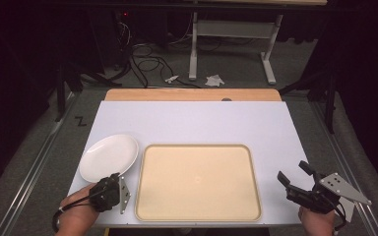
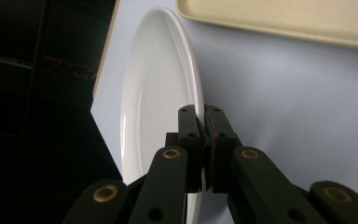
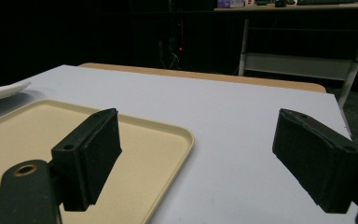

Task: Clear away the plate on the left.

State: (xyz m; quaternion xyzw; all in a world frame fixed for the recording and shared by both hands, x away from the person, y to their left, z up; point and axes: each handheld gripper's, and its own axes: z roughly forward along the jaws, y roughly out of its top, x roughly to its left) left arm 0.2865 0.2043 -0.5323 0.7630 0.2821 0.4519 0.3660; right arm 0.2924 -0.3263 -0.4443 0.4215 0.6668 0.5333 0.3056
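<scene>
A white plate (image 1: 109, 156) lies on the white table left of a beige tray (image 1: 198, 182). My left gripper (image 1: 114, 178) is shut on the plate's near rim; in the left gripper view its two black jaws pinch the edge of the plate (image 2: 161, 79), with my left gripper (image 2: 202, 116) turned on its side. My right gripper (image 1: 294, 173) hovers open near the table's front right corner, nothing between its jaws. In the right gripper view the tray (image 3: 135, 149) lies ahead on the left and the plate (image 3: 2, 91) shows at the far left edge.
The white table top (image 1: 197, 123) stretches bare behind the tray, with a wooden strip (image 1: 192, 94) along its far edge. Beyond it, on the floor, stand a desk frame (image 1: 231, 44) and loose cables (image 1: 145, 61).
</scene>
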